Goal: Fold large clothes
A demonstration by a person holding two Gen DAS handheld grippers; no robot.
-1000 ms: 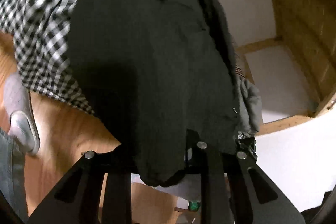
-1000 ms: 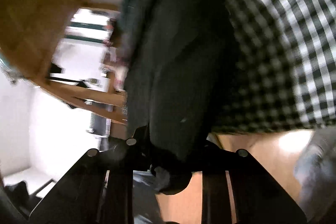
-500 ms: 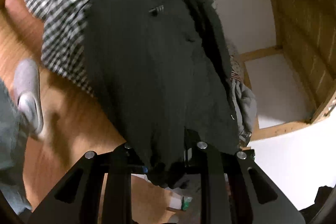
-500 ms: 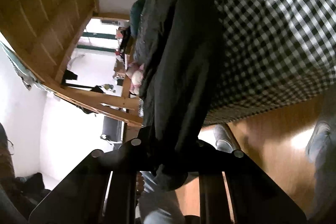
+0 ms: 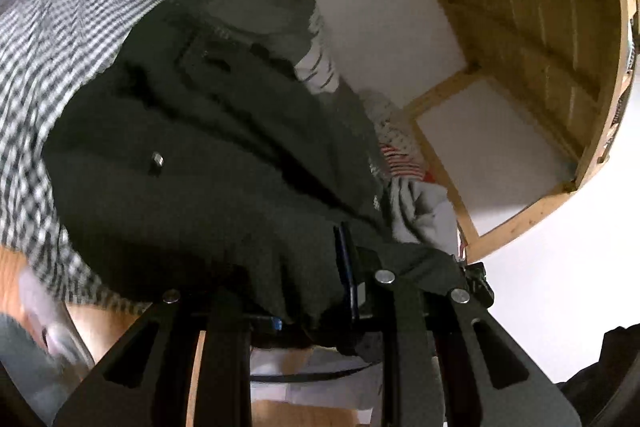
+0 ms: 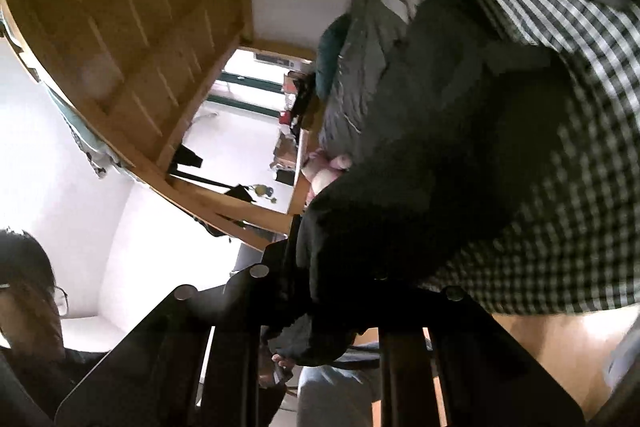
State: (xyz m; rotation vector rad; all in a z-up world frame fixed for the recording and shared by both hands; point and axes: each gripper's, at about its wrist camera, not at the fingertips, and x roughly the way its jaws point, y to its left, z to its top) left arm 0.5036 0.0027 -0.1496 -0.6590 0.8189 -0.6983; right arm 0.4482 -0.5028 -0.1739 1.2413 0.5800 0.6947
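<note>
Two grippers are each pinching a bunched edge of the same dark garment (image 5: 208,195). The left gripper (image 5: 304,311) clamps a wad of it at 6 o'clock of its view, and the cloth fans up toward 11 over a black-and-white checked bedspread (image 5: 60,39). The right gripper (image 6: 316,327) nips a fold at 6 too, cloth running toward 1 o'clock, wooden bed frame (image 6: 132,27) at 10.

My two wrist cameras look close along their fingers, sharing the dark garment (image 5: 208,195) (image 6: 440,179) and checked cloth (image 5: 52,39) (image 6: 560,227).
</note>
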